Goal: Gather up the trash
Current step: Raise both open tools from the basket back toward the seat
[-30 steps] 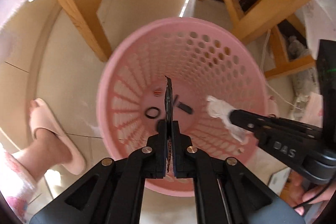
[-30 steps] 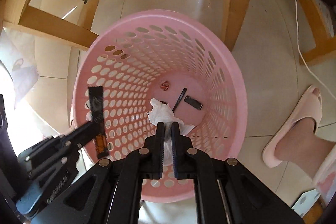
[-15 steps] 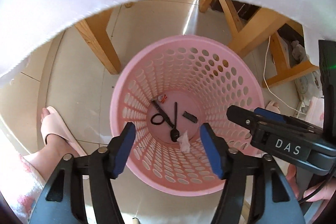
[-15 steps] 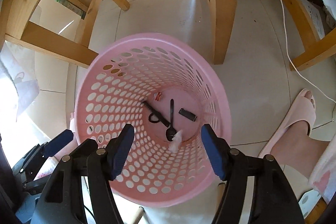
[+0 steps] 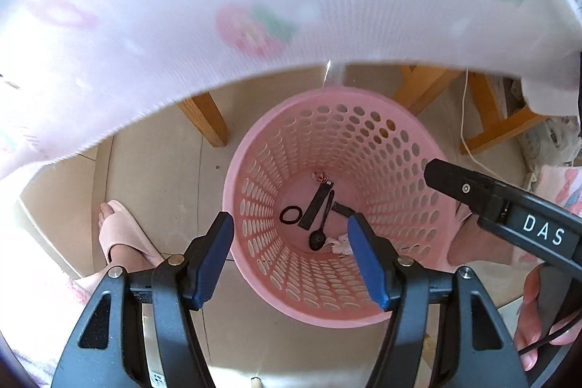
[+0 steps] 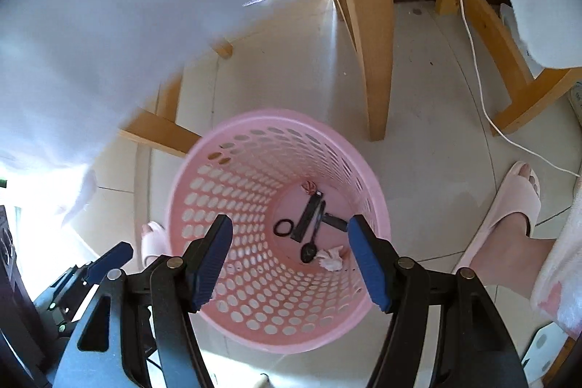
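A pink perforated basket (image 5: 382,148) (image 6: 218,191) stands on the tiled floor below both grippers. On its bottom lie a black flat wrapper (image 5: 315,206) (image 6: 307,215), a black spoon (image 5: 318,237) (image 6: 309,251), a black ring (image 5: 290,214) (image 6: 283,228), a crumpled white tissue (image 5: 340,244) (image 6: 331,260), a small red scrap (image 5: 320,176) and a small black piece (image 5: 343,209). My left gripper (image 5: 291,257) is open and empty above the basket. My right gripper (image 6: 291,257) is open and empty above it too, and it shows at the right in the left wrist view (image 5: 473,191).
A white tablecloth with pink prints (image 5: 254,6) (image 6: 145,6) hangs across the top of both views. Wooden table and chair legs (image 5: 205,122) (image 6: 374,60) stand behind the basket. A white cable (image 6: 480,90) runs on the floor. The person's feet in pink slippers (image 5: 120,235) (image 6: 509,206) flank the basket.
Both grippers opened; the black wrapper and the white tissue dropped into the basket. Both grippers then rose, so the basket looks smaller and the tablecloth fills the top.
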`<state>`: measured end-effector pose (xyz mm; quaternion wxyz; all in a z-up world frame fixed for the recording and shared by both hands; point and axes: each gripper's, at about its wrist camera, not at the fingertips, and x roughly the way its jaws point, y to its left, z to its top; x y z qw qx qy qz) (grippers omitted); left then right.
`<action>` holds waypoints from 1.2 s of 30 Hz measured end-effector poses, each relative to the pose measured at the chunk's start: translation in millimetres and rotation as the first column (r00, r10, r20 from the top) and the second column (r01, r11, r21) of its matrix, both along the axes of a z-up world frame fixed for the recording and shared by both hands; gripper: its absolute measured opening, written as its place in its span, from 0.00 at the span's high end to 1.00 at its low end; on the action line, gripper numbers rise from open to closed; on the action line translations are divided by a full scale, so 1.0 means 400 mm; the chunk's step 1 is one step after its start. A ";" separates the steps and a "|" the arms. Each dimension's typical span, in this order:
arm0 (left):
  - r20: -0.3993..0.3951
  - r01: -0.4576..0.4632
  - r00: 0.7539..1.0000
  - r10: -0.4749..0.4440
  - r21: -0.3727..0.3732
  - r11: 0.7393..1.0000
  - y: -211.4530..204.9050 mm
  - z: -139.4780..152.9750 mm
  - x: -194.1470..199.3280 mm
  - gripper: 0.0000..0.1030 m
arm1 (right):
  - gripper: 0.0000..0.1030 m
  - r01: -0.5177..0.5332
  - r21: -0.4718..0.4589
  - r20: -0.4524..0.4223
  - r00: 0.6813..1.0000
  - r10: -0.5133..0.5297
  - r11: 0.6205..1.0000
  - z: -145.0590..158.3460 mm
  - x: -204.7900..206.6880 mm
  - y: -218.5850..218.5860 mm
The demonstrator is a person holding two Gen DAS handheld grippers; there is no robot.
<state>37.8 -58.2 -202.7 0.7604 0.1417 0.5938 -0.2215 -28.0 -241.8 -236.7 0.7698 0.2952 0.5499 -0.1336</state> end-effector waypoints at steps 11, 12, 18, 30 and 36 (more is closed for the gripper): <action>0.178 -0.016 0.984 0.024 -0.049 0.999 0.029 0.155 0.002 0.38 | 0.34 -0.101 -0.103 0.150 0.982 0.116 0.990 0.172 -0.019 0.050; 0.196 -0.022 0.980 0.033 -0.058 0.998 0.035 0.169 0.005 0.38 | 0.34 -0.104 -0.119 0.161 0.979 0.123 0.987 0.189 -0.024 0.054; 0.285 -0.036 0.957 0.058 -0.082 0.996 0.059 0.237 0.001 0.38 | 0.34 -0.116 -0.206 0.208 0.965 0.159 0.972 0.252 -0.043 0.069; 0.550 -0.160 0.806 0.220 -0.156 0.975 0.141 0.370 -0.008 0.25 | 0.34 -0.091 -0.456 0.381 0.879 0.286 0.886 0.390 -0.077 0.141; 0.557 -0.158 0.796 0.237 -0.187 0.970 0.126 0.388 -0.002 0.04 | 0.34 -0.075 -0.528 0.417 0.845 0.335 0.846 0.451 -0.075 0.152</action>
